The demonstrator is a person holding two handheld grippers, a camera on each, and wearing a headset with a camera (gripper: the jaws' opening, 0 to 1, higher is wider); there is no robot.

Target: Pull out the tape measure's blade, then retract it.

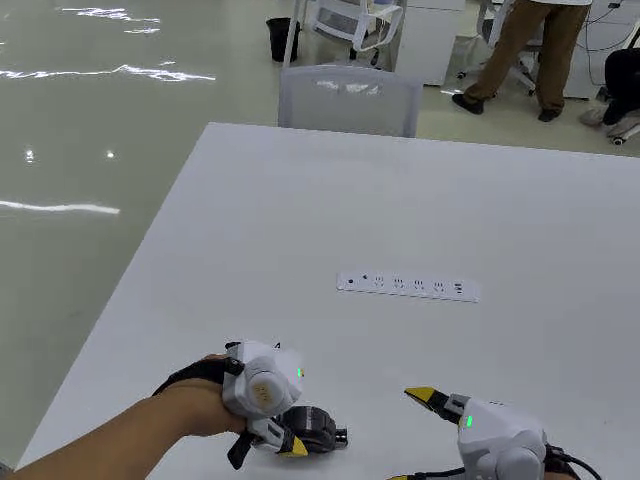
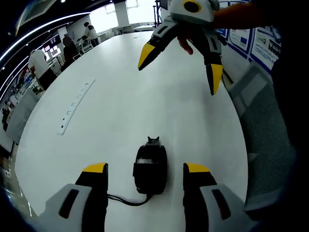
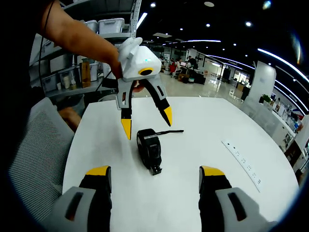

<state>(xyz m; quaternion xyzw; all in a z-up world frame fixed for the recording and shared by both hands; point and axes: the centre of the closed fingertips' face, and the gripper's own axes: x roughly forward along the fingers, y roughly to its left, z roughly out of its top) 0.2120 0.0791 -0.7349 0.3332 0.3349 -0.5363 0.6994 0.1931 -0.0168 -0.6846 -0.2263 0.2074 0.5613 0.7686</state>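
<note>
The black tape measure (image 3: 148,144) lies on the white counter (image 1: 400,200), untouched, just below the left tool (image 2: 145,168)'s spread jaws, with the right tool (image 3: 155,170), equally wide open, facing it nearby.

The head view looks from above, forward and down across the counter (image 1: 420,210) toward its far edge. The left hand-held gripper (image 1: 300,438) and right hand-held gripper (image 1: 411,437) sit close at the bottom of that picture. The left gripper view sits low, just above the counter, looking along its own jaws at the tape measure (image 2: 150,166) close in front. Beyond the tape measure it faces the right hand-held gripper. The right gripper view sits equally low and close on the opposite side, looking back, so these two cameras face each other. All three views share the tape measure, the counter around it and the power strip (image 1: 408,286).
</note>
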